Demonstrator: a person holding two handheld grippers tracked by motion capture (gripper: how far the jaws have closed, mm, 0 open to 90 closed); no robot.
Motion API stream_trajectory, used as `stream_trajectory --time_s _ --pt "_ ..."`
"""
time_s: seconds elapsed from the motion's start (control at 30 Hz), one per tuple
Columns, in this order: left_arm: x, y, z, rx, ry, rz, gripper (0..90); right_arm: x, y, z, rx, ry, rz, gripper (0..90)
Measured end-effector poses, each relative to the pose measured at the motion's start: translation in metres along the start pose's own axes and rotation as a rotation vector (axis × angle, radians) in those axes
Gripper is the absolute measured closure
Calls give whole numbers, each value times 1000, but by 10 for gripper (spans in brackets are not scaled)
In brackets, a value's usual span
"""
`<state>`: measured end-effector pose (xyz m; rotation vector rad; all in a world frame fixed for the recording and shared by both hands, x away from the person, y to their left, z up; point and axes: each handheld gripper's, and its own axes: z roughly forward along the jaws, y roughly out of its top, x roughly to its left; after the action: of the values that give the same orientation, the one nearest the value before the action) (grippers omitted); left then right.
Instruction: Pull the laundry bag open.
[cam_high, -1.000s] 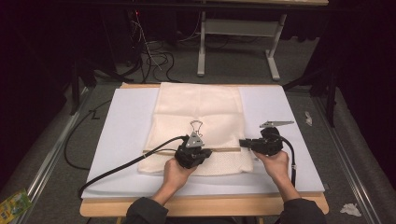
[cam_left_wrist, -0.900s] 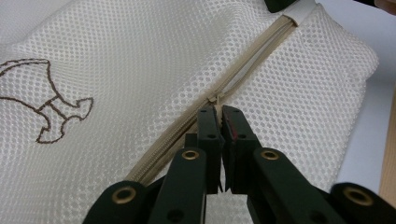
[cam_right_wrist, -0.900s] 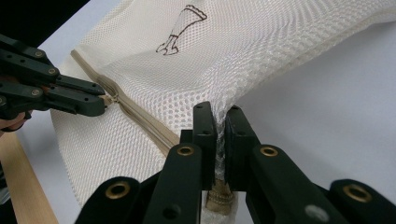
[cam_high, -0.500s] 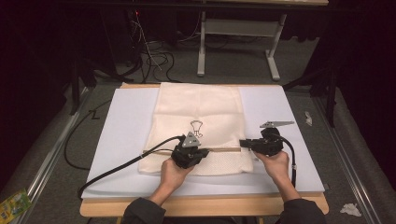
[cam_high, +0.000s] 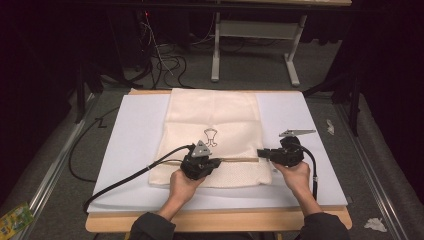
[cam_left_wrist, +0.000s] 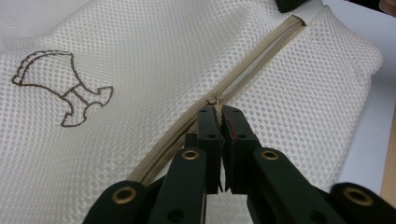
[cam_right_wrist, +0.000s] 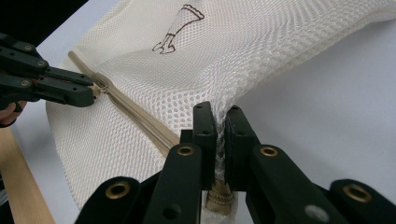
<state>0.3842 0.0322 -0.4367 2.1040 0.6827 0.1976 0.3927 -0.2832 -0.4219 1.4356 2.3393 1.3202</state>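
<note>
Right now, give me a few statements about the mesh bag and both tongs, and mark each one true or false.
1. The left tongs are shut on the small beige zipper pull of the cream mesh laundry bag. True.
2. The right tongs hang open above the bag. False: they pinch the bag's mesh edge at the zipper's end.
3. The bag lies on a white sheet over the wooden table. True.
4. The bag carries a large red printed logo. False: a small brown outline figure is stitched on it.
</note>
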Motion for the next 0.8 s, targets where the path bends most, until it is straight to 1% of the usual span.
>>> stream_trajectory --time_s 0.17,0.2,0.27,0.3,0.4,0.57,0.77,0.8 --pt "0 0 -2 -1 6 3 871 1 1 0 2 -3 4 866" --pt "1 0 -3 0 9 1 871 1 1 0 2 -6 0 865" --pt "4 -2 -4 -3 10 -10 871 0 1 -1 3 -7 9 865" --pt "5 -3 -5 0 10 -12 871 -1 1 -1 1 -7 4 865" --pt "7 -4 -7 -2 16 -14 871 -1 1 0 0 -6 3 865" --pt "8 -4 -8 -8 13 -19 871 0 1 0 -3 -5 1 865" --pt "8 -5 -9 -4 13 -16 871 0 1 0 -1 -8 1 865" --pt "9 -5 -10 -9 14 -22 871 0 2 0 -3 -5 2 865"
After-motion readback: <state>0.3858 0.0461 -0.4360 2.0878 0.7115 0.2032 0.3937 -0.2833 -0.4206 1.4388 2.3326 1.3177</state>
